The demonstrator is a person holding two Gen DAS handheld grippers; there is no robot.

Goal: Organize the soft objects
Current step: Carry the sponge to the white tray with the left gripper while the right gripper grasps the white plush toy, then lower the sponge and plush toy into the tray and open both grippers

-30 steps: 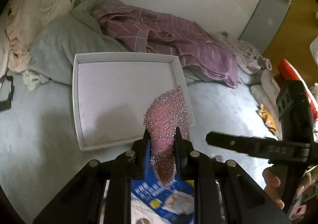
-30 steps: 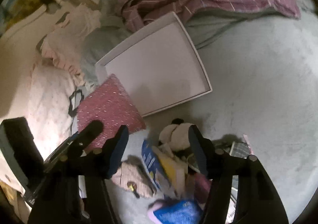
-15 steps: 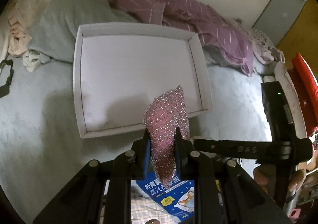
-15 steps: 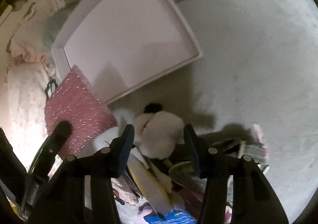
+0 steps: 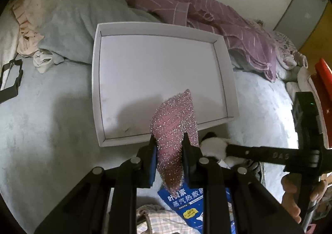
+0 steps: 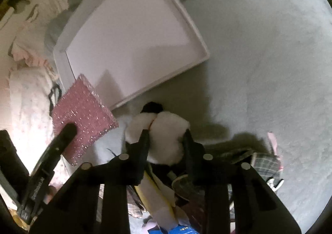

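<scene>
Gripping a pink glittery cloth (image 5: 173,130) tight between its two black fingers, the left gripper (image 5: 168,140) holds it up over the near edge of the white tray (image 5: 95,80), which lies bare on a pale grey bedcover (image 5: 45,122). To its right, the right gripper (image 6: 165,138) points down into a jumble of soft things at the near side; its jaws are closing around a white plush toy (image 6: 161,128) with a black patch at its far end, one finger on each flank. A blue printed packet (image 5: 186,202) lies beneath the left gripper. Purple striped fabric (image 5: 207,18) is heaped past the tray's far edge.
</scene>
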